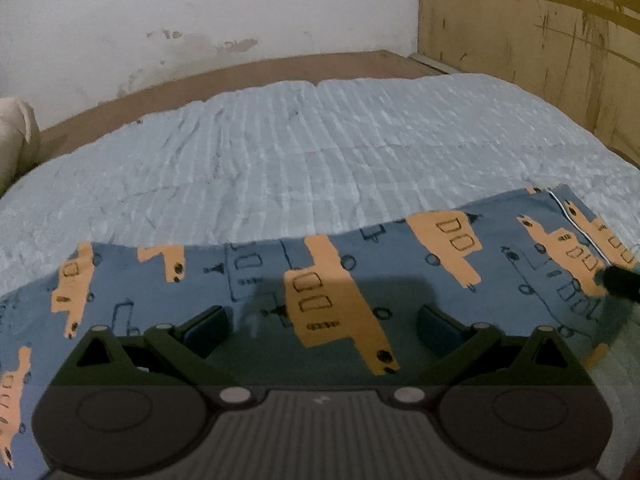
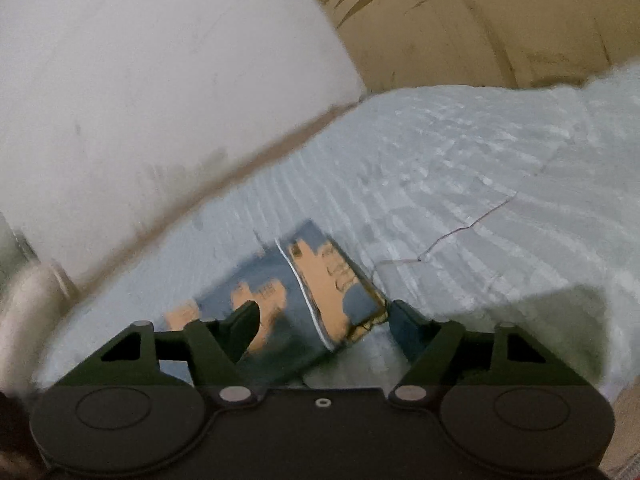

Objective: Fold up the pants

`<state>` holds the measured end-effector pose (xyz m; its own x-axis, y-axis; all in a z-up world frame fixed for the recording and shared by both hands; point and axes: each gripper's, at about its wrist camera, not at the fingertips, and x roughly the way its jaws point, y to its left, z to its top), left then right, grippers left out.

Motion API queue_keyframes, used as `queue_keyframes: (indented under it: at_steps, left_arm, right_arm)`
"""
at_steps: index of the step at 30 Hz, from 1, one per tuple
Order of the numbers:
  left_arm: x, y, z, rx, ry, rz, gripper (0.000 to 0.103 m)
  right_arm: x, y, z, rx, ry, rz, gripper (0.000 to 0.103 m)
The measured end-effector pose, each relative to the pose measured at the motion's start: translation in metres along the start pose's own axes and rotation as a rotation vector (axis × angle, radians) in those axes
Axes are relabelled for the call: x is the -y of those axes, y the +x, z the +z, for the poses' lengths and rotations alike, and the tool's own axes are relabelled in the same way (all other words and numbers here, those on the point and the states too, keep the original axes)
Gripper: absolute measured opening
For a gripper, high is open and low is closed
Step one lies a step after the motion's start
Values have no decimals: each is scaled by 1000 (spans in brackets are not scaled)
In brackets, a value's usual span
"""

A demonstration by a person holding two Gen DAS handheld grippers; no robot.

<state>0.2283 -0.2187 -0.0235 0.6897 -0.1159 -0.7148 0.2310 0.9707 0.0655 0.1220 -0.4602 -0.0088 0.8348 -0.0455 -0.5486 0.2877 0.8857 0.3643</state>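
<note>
The blue pants, printed with orange vehicles, lie spread flat on a light blue quilt. My left gripper hovers open just above the middle of them, with nothing between its fingers. At the right edge of the left wrist view, a dark blurred fingertip rests by the pants' end with the white piping. In the blurred right wrist view, that end of the pants lies between the fingers of my right gripper. Its jaws stand apart around the cloth, and the pads do not press on it.
The quilt covers a bed with a brown frame along a white wall. A scratched wooden panel stands at the right. A cream pillow sits at the far left. A loose thread lies on the quilt.
</note>
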Motion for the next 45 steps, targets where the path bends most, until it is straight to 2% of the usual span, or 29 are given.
queue_keyframes:
  at_steps: [3,8,9,11,14,16,18,20,22,24,29,35,42,45]
  left_arm:
    - [2,-4,-3,29,30,24,102]
    - [-3,-2,-2,9,10,9,102]
    - [-5,-2,0,6,3,8,102]
    - [-9,-3,1,9,-8,7,102]
    - [-10,-7,2,36,-1,6,102]
    - [-10,-12,4,75,22,-6,102]
    - [-11,-20,7,120,23,-49,102]
    - [-17,-26,13,130,-23,-156,102]
    - [-25,-28,22,120,-97,-288,102]
    - [-32,-30,30,123,-166,-360,102]
    - [-47,-50,40,216,-233,-338,102]
    - [-86,-72,33,261,-285,-338,102]
    - [-133,-75,1,221,-357,-334,102]
    - [-136,-63,-7,164,-349,-285,102]
  right_arm:
    - [-8,1,-6,-20,-87,-49,73]
    - [4,3,2,-30,41,6,72]
    - [7,6,4,-27,76,27,69]
    - [14,5,7,-18,154,52,44]
    - [30,2,8,-1,285,58,22]
    - [35,2,7,9,322,60,19]
    - [38,0,6,24,348,92,16]
    - [37,-2,7,35,351,111,15]
    - [31,-3,10,50,317,114,15]
    - [19,-7,13,61,273,119,15]
    - [-20,-15,16,87,100,115,15]
    - [-77,-22,11,78,-78,159,15]
    - [-145,-29,-21,11,-229,248,15]
    - [-168,-25,-44,-36,-300,265,15]
